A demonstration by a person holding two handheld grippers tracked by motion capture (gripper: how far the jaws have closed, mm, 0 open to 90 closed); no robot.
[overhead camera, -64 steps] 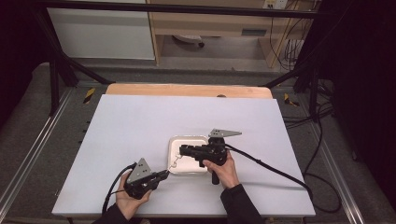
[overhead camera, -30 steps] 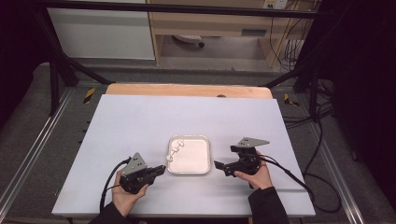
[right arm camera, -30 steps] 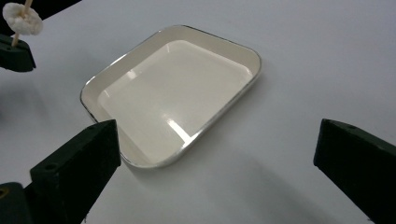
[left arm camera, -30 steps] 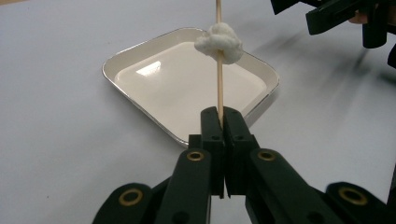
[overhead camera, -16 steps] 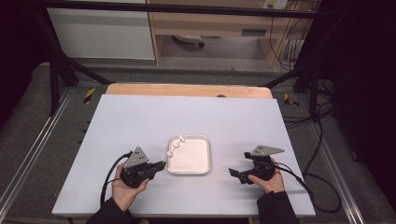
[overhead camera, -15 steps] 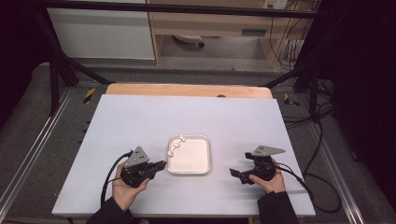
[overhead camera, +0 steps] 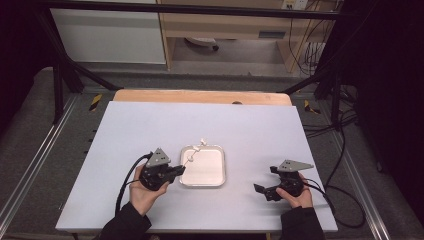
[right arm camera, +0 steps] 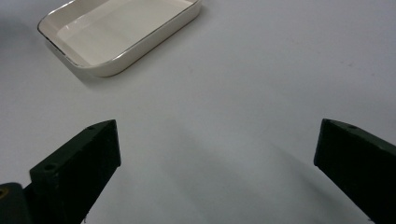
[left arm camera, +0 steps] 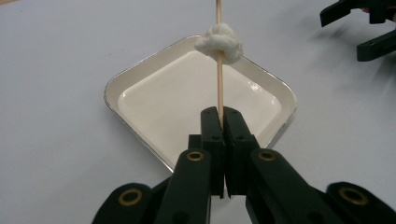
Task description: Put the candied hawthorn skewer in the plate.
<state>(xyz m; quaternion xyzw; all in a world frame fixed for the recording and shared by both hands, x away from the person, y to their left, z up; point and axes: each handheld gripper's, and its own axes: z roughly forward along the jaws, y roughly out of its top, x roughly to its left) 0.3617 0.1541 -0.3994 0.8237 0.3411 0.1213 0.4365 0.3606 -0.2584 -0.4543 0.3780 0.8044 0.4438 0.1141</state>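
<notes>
A thin wooden skewer (left arm camera: 218, 70) with a white lump (left arm camera: 219, 43) spiked on it is pinched between the shut jaws of my left gripper (left arm camera: 220, 114). In the high view that gripper (overhead camera: 177, 169) sits at the left edge of a white square tray (overhead camera: 214, 179), and the skewer (overhead camera: 194, 153) slants up over the tray's far left corner. In the left gripper view the tray (left arm camera: 140, 86) lies below the skewer and holds nothing. My right gripper (overhead camera: 265, 181) rests near the table's front right, jaws wide open over bare table (right arm camera: 219, 154).
The tray (right arm camera: 154, 39) appears at the top left of the right gripper view. A pale table top (overhead camera: 150, 125) stretches behind the tray. A wooden strip (overhead camera: 200, 96) runs along its far edge. Cables (overhead camera: 340, 195) trail off the right side.
My right gripper has pulled away from the tray to the front right of the table and now stands open. My left gripper has crept up and right with the skewer.
</notes>
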